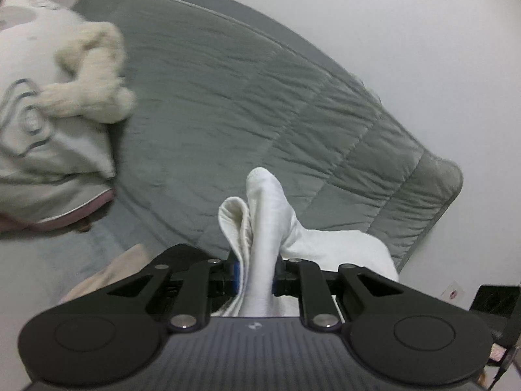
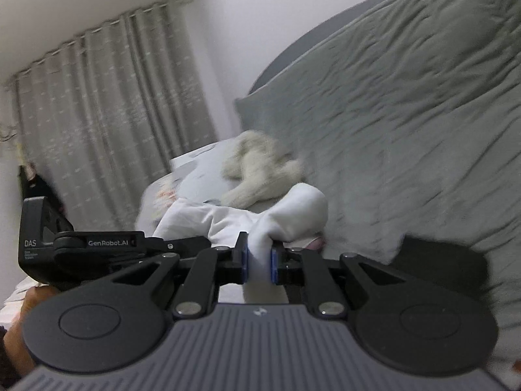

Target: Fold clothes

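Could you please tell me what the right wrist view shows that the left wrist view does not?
Only the right wrist view shows the curtain, and the left gripper's black body seen from the side.

Only the left wrist view shows the patterned pillow with a pink edge and a dark object low on the right, too cut off to identify.

Both show the grey quilt, the fluffy cream garment, and the white cloth, which each gripper, left and right, pinches between blue pads.
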Available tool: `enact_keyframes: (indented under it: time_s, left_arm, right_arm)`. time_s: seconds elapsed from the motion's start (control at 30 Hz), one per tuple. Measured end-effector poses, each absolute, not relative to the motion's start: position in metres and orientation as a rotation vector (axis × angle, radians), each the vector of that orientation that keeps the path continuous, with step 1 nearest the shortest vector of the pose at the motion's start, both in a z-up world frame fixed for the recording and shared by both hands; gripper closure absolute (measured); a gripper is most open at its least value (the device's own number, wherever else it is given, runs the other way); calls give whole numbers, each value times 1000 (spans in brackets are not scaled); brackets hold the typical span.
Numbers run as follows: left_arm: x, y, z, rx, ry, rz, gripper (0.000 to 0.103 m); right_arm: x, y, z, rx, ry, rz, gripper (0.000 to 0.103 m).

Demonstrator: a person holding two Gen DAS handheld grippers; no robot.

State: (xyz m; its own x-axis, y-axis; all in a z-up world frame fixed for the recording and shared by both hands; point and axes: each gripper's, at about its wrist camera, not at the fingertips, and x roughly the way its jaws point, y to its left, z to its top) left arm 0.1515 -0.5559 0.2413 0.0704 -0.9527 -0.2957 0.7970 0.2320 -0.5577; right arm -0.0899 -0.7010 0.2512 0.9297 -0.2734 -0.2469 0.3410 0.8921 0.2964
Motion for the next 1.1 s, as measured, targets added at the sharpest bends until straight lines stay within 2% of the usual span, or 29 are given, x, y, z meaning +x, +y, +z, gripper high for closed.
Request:
enact_keyframes:
  time_s: [0.17, 0.3, 0.37, 0.4, 0.47, 0.53, 0.63, 0.77, 0.97, 1.1]
  left_arm:
    - [148, -621, 231, -216, 682, -1365, 87]
    - [158, -672, 197, -175, 729, -1337, 85]
    - [162, -686, 175, -139, 768, -1309, 78]
    - [163, -690, 165, -120, 775, -1284, 66]
    - [169, -694, 137, -64, 785, -1191, 57]
    - [175, -692, 116, -33, 793, -1145, 47]
    - [187, -674, 109, -132, 815, -1171, 48]
    - [188, -646, 139, -182, 723, -1171, 48]
    - [164, -629, 165, -182, 653, -1283, 48]
    - [157, -634, 143, -158, 712, -1285, 48]
  right_arm:
    - [-86, -764, 233, 356, 227, -427, 89]
    - [-80, -793, 207, 402, 260, -478, 88]
    - [-75, -808, 187, 417, 290, -520, 84]
    - [-73, -813, 177, 422, 308, -543, 82]
    - [-68, -827, 149, 439, 345, -597, 72]
    - [-68, -831, 132, 425, 340, -615, 66]
    - [-67, -824, 126, 382, 344, -616, 62]
    - [-70, -803, 151, 298, 344, -660, 54]
    - [-73, -770, 180, 232, 290, -635, 48]
    - [-70, -764, 163, 208, 326, -616, 48]
